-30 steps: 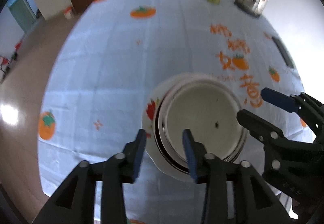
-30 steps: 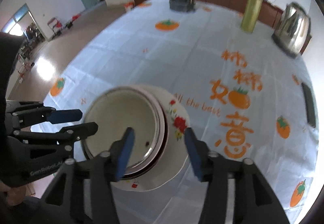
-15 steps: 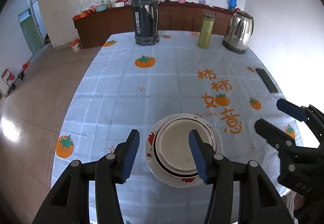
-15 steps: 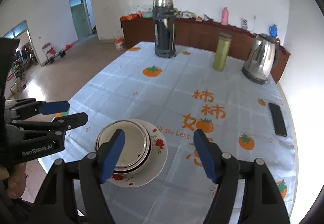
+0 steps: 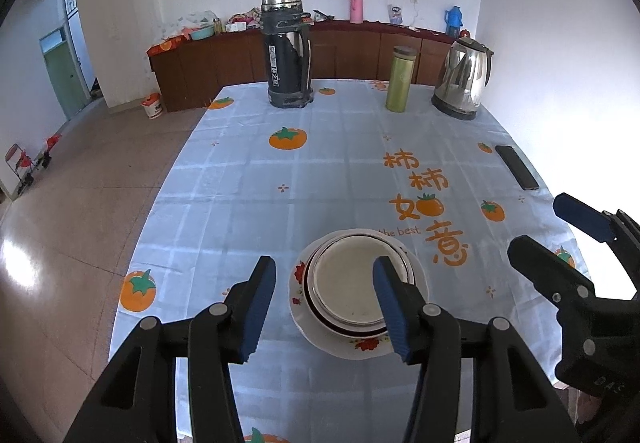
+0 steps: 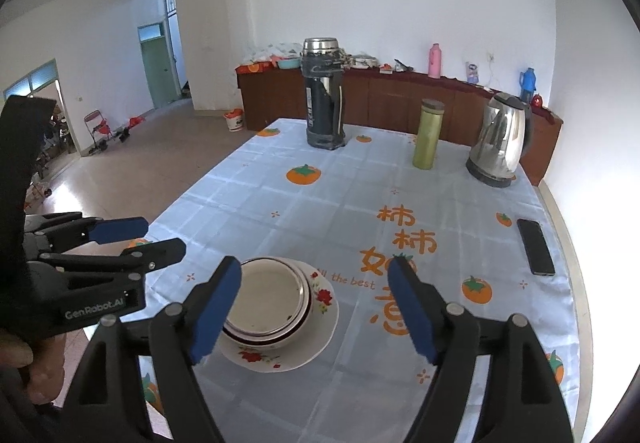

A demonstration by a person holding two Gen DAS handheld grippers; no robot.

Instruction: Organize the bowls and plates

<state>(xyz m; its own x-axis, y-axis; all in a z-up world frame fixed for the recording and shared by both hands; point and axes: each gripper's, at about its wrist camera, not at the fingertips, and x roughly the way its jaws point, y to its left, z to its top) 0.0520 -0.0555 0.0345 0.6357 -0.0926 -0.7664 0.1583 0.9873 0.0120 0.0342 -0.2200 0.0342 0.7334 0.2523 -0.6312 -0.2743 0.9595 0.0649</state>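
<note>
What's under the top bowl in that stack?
The white bowl sits nested in a dark-rimmed bowl, all on a floral plate. Whether more dishes hide between them cannot be seen.

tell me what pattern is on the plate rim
Red flowers on white plate, clearest in the right wrist view.

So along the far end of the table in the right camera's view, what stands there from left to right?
Big dark thermos → slim green flask → shiny steel kettle.
</note>
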